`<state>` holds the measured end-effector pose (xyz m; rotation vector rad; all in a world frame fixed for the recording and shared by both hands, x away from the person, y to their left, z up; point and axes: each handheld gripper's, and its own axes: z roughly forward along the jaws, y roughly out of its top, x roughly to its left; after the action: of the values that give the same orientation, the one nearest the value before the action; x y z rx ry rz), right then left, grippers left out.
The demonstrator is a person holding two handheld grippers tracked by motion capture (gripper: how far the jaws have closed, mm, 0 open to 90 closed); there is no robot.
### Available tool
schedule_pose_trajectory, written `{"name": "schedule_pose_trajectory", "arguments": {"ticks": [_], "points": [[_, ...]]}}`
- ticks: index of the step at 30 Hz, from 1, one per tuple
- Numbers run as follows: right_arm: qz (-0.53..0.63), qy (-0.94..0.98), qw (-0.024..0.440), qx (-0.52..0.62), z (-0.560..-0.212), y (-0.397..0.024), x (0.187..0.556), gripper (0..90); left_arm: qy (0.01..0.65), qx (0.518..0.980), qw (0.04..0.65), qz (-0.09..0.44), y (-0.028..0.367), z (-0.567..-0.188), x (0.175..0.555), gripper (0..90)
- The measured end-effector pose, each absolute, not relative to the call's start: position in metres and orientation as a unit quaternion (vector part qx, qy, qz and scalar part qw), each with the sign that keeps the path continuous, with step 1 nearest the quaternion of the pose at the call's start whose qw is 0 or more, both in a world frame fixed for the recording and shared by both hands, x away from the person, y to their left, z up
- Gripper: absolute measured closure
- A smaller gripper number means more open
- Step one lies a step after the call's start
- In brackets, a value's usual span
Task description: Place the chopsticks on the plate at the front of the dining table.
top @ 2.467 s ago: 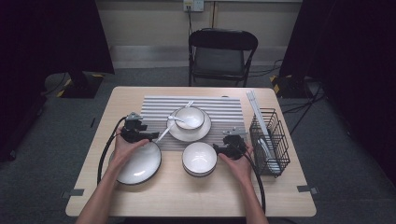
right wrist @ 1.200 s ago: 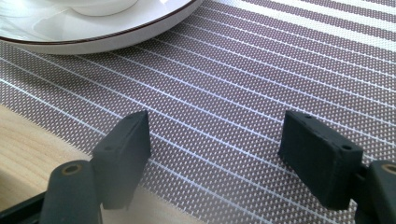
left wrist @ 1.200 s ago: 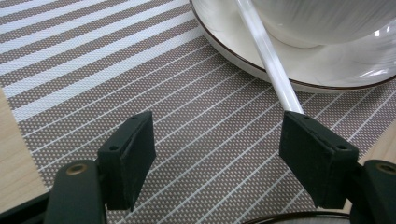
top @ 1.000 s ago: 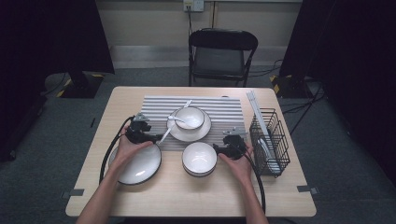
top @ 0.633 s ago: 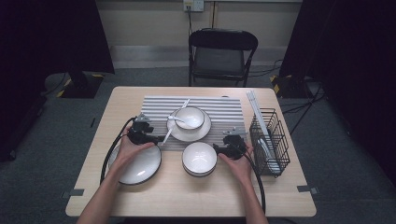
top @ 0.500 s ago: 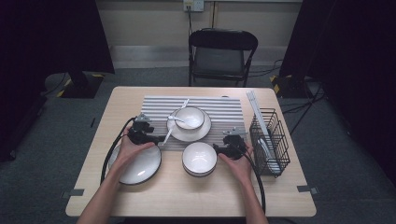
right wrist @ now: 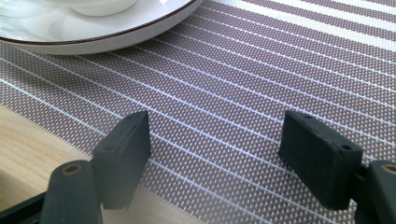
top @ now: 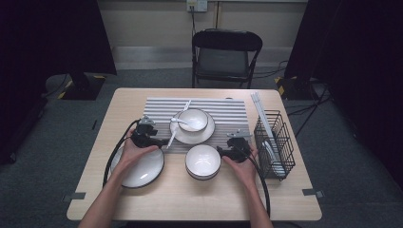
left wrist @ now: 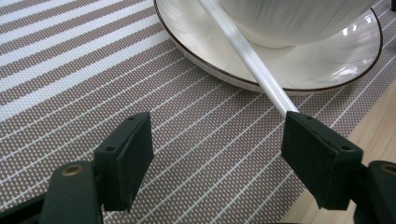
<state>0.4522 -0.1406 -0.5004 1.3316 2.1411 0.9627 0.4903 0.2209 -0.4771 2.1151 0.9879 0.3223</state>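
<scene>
A white spoon [top: 178, 124] lies with its bowl end in a small white bowl [top: 192, 118] that sits on a dark-rimmed plate [top: 192, 137] on the striped placemat [top: 228, 109]. My left gripper [top: 164, 141] is open just left of that plate. In the left gripper view its jaws [left wrist: 219, 135] stand wide over the mat [left wrist: 70, 70], and the spoon handle [left wrist: 252, 60] runs down to the tip of the right-hand jaw. My right gripper [top: 223, 150] is open and empty at the mat's front right, beside a second white bowl [top: 203, 161]. Its own view [right wrist: 215, 135] looks low across the mat [right wrist: 280, 60].
A large white plate [top: 142, 168] lies on the wood under my left hand. A black wire rack [top: 275, 142] holding a plate and long sticks stands at the table's right edge. A folding chair [top: 225, 52] stands behind the table.
Since the earliest frame my left gripper has edged a little right, toward the spoon handle and plate. The right gripper and the dishes have stayed put.
</scene>
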Motion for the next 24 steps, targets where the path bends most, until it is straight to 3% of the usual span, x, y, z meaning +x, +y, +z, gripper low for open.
{"name": "schedule_pose_trajectory", "arguments": {"ticks": [24], "points": [[0.348,0.774,0.22,0.481,-0.5004,-0.1406,0.4522,24.2,0.378,0.839,0.373,0.12,0.2134,-0.4783,0.4866,23.4]]}}
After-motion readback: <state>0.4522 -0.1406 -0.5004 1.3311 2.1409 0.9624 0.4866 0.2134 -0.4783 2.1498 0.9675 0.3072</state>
